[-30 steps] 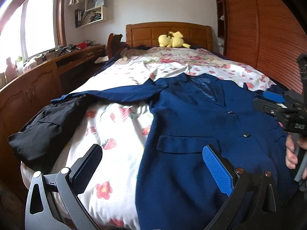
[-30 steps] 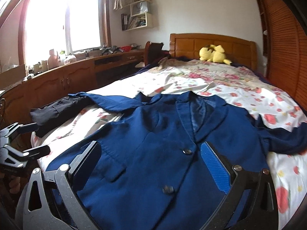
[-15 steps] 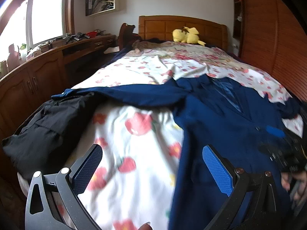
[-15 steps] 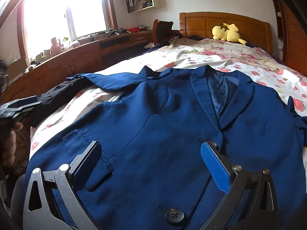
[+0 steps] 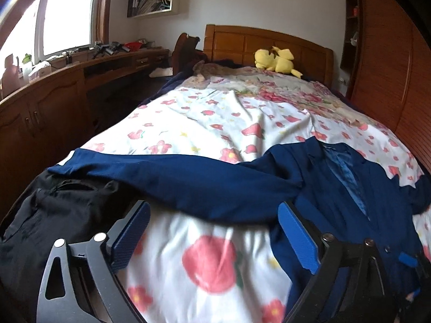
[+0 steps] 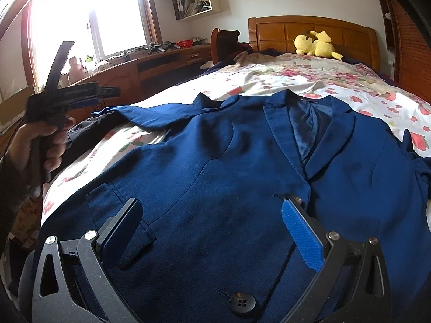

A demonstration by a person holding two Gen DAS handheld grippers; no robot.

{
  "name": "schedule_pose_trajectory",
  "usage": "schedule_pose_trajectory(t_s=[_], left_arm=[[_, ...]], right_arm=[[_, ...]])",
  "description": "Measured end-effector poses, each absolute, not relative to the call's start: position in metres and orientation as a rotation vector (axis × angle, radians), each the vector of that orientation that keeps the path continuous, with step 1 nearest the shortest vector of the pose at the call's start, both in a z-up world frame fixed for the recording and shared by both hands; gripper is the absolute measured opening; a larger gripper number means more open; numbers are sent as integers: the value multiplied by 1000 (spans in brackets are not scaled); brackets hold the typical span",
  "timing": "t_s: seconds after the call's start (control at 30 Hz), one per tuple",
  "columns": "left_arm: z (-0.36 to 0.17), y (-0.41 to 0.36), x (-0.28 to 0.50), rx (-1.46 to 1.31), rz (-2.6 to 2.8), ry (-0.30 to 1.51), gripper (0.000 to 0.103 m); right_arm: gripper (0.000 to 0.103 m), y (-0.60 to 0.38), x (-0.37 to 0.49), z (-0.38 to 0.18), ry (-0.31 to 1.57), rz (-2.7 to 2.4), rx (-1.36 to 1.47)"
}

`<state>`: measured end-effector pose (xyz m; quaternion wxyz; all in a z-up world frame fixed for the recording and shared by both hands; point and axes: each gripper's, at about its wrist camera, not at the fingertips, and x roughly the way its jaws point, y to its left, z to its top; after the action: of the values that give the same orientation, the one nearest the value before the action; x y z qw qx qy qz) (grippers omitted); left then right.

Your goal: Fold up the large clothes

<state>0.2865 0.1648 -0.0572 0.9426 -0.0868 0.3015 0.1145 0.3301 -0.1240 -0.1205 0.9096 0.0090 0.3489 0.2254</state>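
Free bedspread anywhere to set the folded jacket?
Yes: floral bedspread is bare between the blue jacket collar and the yellow plush at the headboard. Smaller patch below the spread sleeve. Crowded at the left edge: black garment.

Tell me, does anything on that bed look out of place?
Yes: a black garment lies crumpled at the bed's left edge, half under the blazer's outstretched sleeve. Otherwise nothing stands out.

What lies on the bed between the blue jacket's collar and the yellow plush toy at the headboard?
Only wrinkled floral bedding lies between the blue jacket and yellow plush toy, in both wrist views.
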Motion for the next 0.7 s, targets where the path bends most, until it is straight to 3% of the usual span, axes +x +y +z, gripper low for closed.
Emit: schedule_pose_trajectory(t_s=[0.17,0.53,0.6,0.63,0.67,0.7], left_arm=[[-84,188,323,-195,268,692,67],[-127,245,376,-345,399,808,64],[-126,246,379,-376,375,789,42],[-125,247,383,-381,369,788,18],[-125,249,385,-381,366,790,7],[-123,246,387,-376,358,786,5]], right_arm=[[103,-124,329,-121,715,463,17],[103,-125,331,-123,717,469,28],[103,-125,331,-123,717,470,28],[103,-125,331,-123,718,469,28],[103,-125,331,-123,717,469,28],[103,-125,331,-123,716,469,27]])
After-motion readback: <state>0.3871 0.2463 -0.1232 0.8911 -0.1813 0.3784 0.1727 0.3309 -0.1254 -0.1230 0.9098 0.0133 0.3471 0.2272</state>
